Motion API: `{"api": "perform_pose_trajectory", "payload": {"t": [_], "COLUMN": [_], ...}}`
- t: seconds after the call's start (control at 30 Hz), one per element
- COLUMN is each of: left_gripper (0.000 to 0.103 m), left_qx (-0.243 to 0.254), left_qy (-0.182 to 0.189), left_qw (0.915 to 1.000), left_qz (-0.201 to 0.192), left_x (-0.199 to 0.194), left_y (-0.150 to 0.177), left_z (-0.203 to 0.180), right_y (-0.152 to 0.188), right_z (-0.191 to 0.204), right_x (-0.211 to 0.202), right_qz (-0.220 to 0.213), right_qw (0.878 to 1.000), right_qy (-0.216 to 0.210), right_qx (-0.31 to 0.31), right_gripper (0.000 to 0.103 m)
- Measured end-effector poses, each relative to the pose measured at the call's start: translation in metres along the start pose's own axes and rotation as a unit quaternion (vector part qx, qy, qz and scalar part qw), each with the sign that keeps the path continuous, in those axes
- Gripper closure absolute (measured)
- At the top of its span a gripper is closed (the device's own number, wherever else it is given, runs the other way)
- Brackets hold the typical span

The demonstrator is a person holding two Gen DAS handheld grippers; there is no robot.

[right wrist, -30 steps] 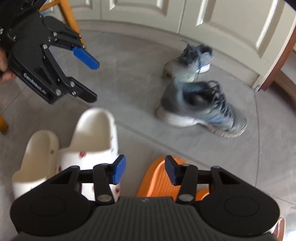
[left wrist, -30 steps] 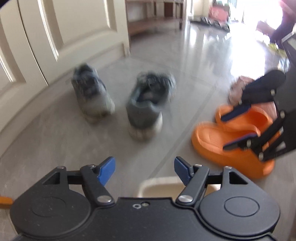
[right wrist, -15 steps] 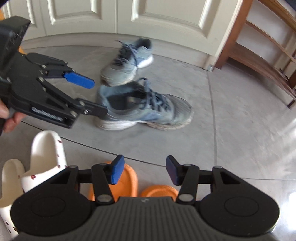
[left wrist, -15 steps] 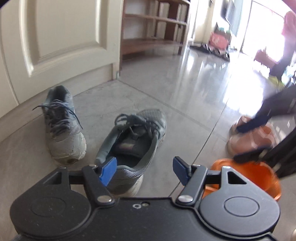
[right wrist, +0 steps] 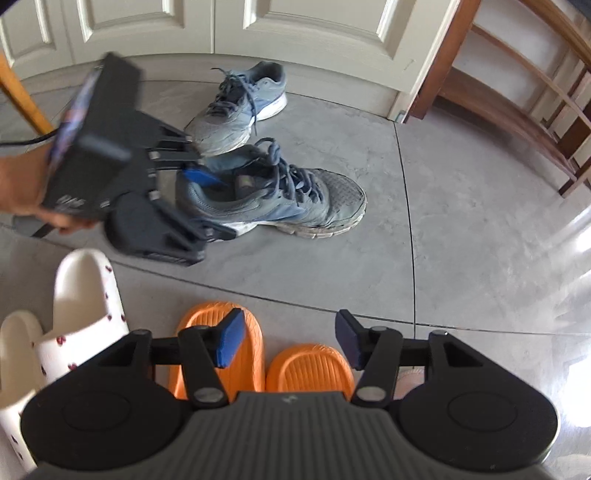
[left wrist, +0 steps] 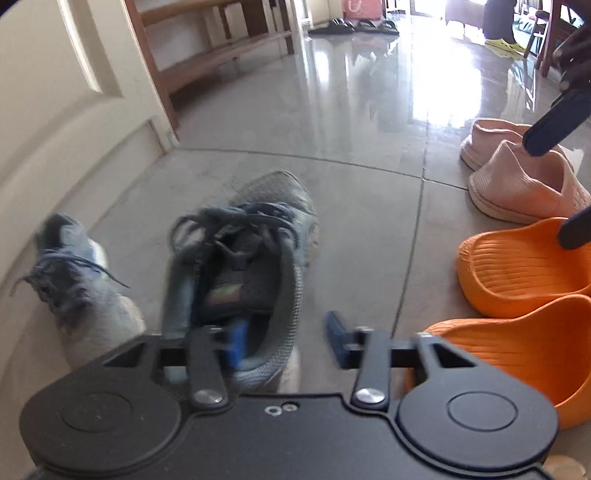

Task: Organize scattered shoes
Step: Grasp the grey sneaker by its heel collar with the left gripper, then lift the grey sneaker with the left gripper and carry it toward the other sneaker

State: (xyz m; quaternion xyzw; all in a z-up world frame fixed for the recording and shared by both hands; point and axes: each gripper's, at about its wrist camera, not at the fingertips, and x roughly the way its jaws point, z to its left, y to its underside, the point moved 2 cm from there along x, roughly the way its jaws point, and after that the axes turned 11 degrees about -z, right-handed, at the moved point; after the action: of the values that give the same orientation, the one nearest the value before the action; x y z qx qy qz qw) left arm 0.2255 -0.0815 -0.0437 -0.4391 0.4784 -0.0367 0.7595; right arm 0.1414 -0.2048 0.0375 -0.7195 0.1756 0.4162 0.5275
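Observation:
Two worn grey-blue sneakers lie on the floor before the white doors. The near sneaker [left wrist: 258, 229] [right wrist: 295, 199] lies with its heel toward my left gripper [left wrist: 286, 343] [right wrist: 212, 205]. One blue pad is inside the shoe's opening and the other outside, with the heel wall between them. The jaws are closing, and the outer pad still shows a gap to the wall. The far sneaker [left wrist: 74, 280] [right wrist: 240, 107] sits by the door. My right gripper [right wrist: 288, 339] hovers over the pair of orange slippers [right wrist: 221, 332] [left wrist: 517, 266], its jaws opening with nothing between them.
White slippers with red dots [right wrist: 85, 295] sit left of the orange pair. Pink slip-on shoes [left wrist: 517, 184] lie beyond it. A wooden rack [right wrist: 517, 92] stands right of the white doors [right wrist: 295, 29]. A wooden leg [right wrist: 18, 96] rises at the far left. A hand [right wrist: 22, 184] holds the left gripper.
My left gripper came forward and down onto the near sneaker's heel, one pad entering the shoe, and its jaws narrowed. My right gripper shifted over the orange slippers and widened slightly.

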Motion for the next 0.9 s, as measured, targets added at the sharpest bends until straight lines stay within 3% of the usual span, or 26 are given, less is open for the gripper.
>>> {"api": "perform_pose_trajectory", "payload": {"t": [0.07,0.13,0.27,0.33,0.5,0.53,0.63,0.7,0.83,0.9], "left_gripper": [0.086,0.087,0.09,0.091,0.092,0.099,0.101,0.101,0.098,0.097], "left_qx": [-0.047,-0.111,-0.184,-0.228,-0.308,-0.319,-0.312,-0.299,-0.292,-0.316], "left_qy": [0.005,0.013,0.02,0.049,0.074,0.079,0.081,0.07,0.076,0.081], "left_qw": [0.9989,0.9937,0.9822,0.9712,0.946,0.9415,0.9429,0.9491,0.9516,0.9443], "left_qz": [-0.004,-0.012,-0.031,-0.049,-0.068,-0.074,-0.085,-0.072,-0.058,-0.043], "left_x": [0.001,0.0,-0.012,-0.024,-0.032,-0.032,-0.028,-0.023,-0.031,-0.033], "left_y": [-0.001,-0.002,-0.001,0.001,-0.003,-0.006,-0.021,-0.031,-0.03,-0.022], "left_z": [0.008,0.023,0.038,0.046,0.058,0.059,0.057,0.052,0.047,0.047], "right_y": [0.002,0.004,0.009,0.011,0.021,0.023,0.033,0.039,0.045,0.041], "right_z": [-0.003,-0.011,-0.02,-0.022,-0.028,-0.029,-0.04,-0.051,-0.07,-0.07], "right_x": [0.0,-0.001,-0.005,-0.008,-0.015,-0.017,-0.027,-0.03,-0.031,-0.028], "right_qz": [0.001,0.002,-0.003,-0.007,-0.006,-0.004,-0.004,-0.003,-0.015,-0.026], "right_qw": [1.0,1.0,0.999,0.999,0.999,0.998,0.998,0.997,0.997,0.998], "right_qy": [-0.001,-0.002,0.005,0.007,0.008,0.008,0.015,0.023,0.031,0.029], "right_qx": [0.01,0.031,0.045,0.048,0.053,0.054,0.06,0.069,0.069,0.053], "right_gripper": [0.045,0.045,0.045,0.045,0.045,0.045,0.045,0.045,0.045,0.045]}}
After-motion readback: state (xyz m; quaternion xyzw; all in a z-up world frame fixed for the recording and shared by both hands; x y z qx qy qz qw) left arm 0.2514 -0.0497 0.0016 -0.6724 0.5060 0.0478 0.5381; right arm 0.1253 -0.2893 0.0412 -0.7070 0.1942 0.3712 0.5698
